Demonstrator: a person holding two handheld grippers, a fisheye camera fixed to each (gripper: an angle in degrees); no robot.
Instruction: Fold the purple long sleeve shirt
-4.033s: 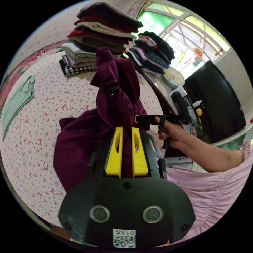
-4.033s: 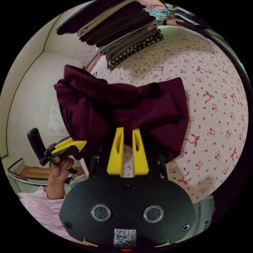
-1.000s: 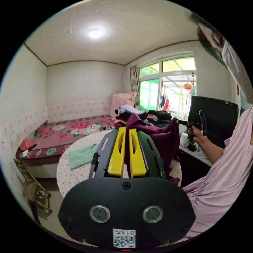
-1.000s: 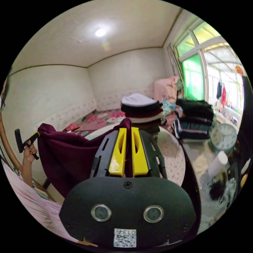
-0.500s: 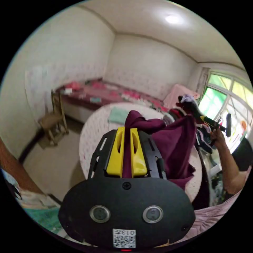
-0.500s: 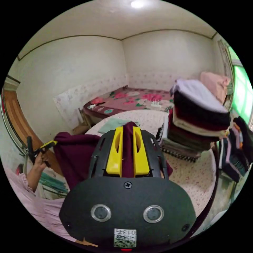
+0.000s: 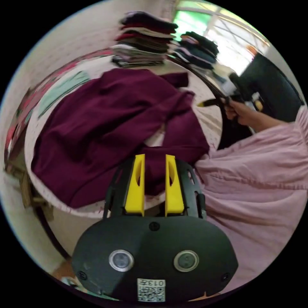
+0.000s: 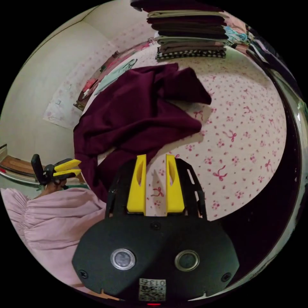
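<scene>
Right gripper (image 8: 155, 157) jaws parted, nothing between, above bow-print table cover (image 8: 243, 134). Purple shirt (image 8: 134, 115) spread rumpled just ahead and leftward. Folded clothes stack (image 8: 187, 35) beyond shirt. Left gripper (image 8: 69, 168) at far left, jaws slightly apart.

Your left gripper view is motion-blurred, worst toward the bright, overexposed window (image 7: 221, 41) at upper right. Your right gripper view is sharper and dimmer. Fisheye bending curves both circular frames near the edges.

One purple shirt (image 7: 106, 118) lies on one bench (image 8: 250, 128). Two piles of folded clothes (image 7: 144, 41) stand there. Two claws (image 7: 154, 160) are up.
</scene>
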